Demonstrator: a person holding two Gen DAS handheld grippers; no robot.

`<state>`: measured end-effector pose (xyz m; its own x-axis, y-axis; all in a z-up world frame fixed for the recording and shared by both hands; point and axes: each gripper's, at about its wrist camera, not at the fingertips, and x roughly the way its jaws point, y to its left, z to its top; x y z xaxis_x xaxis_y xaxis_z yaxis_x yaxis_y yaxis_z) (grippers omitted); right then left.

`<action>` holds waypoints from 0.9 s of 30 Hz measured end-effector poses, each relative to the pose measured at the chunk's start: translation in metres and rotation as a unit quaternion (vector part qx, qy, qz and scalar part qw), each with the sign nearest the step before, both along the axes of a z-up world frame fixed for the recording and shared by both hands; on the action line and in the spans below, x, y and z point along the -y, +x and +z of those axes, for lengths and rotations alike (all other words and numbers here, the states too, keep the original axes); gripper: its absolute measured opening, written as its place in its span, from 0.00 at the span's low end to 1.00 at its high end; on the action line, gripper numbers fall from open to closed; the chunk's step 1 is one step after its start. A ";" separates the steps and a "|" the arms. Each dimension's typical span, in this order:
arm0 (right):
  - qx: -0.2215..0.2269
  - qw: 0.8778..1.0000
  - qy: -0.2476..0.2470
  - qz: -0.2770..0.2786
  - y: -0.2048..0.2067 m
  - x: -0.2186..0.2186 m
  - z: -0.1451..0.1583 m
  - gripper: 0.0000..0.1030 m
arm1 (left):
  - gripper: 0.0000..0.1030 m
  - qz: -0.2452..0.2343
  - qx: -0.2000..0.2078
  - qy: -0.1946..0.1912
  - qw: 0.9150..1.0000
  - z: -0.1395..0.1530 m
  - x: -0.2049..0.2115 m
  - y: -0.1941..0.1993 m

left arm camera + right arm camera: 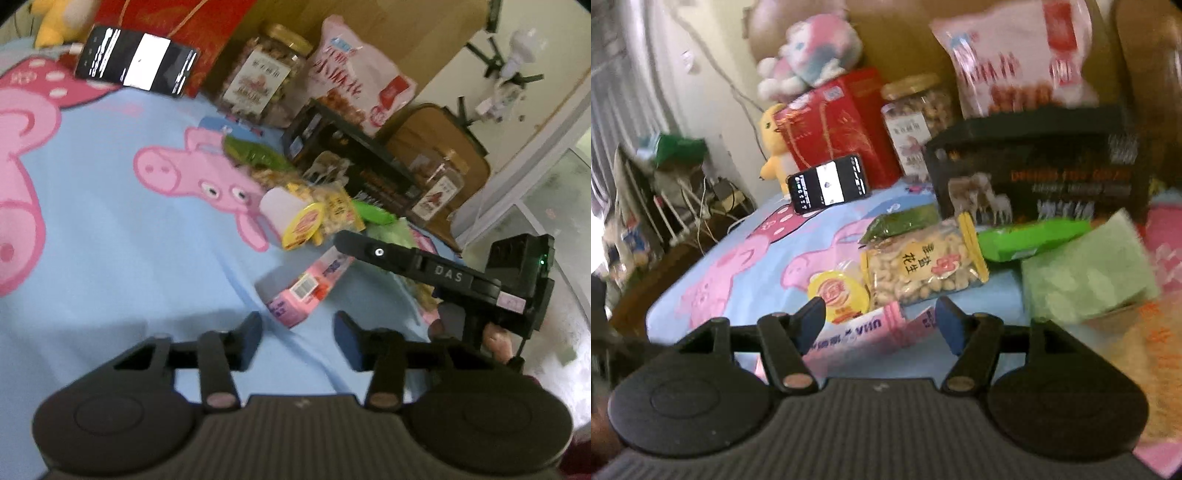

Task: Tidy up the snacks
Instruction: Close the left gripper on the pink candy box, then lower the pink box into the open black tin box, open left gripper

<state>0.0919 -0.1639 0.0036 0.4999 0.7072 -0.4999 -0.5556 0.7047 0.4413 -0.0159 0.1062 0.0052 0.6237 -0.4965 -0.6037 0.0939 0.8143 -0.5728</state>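
Snacks lie on a blue Peppa Pig cloth [110, 229]. A pink carton [306, 288] lies flat just ahead of my open, empty left gripper [297, 338]. In the right wrist view the same pink carton [860, 332] lies between the open fingers of my right gripper [881, 321], which is not closed on it. Beyond it lie a yellow-lidded cup [838, 291], a peanut bag [923, 266], a green packet [1030, 238] and a pale green box [1086, 269]. The right gripper's body [443, 273] shows in the left wrist view above the pile.
At the back stand a black box [1034, 173], a nut jar [916, 118], a pink snack bag [1015, 59], a red gift box [834, 125] and a phone [827, 182]. A second jar [439, 184] stands by the black box. Plush toys [809, 55] sit behind.
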 end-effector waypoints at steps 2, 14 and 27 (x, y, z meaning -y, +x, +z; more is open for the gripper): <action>-0.010 1.000 0.004 0.010 -0.003 -0.004 -0.003 0.42 | 0.26 0.005 -0.010 -0.008 1.000 -0.006 -0.003 0.003; 0.058 0.996 -0.046 0.048 -0.094 0.013 0.004 0.57 | 0.33 -0.005 0.005 0.010 1.000 -0.002 -0.008 0.006; 0.142 0.979 -0.145 0.032 -0.098 -0.009 0.002 0.43 | 0.33 -0.029 0.038 0.061 0.997 0.016 0.017 0.015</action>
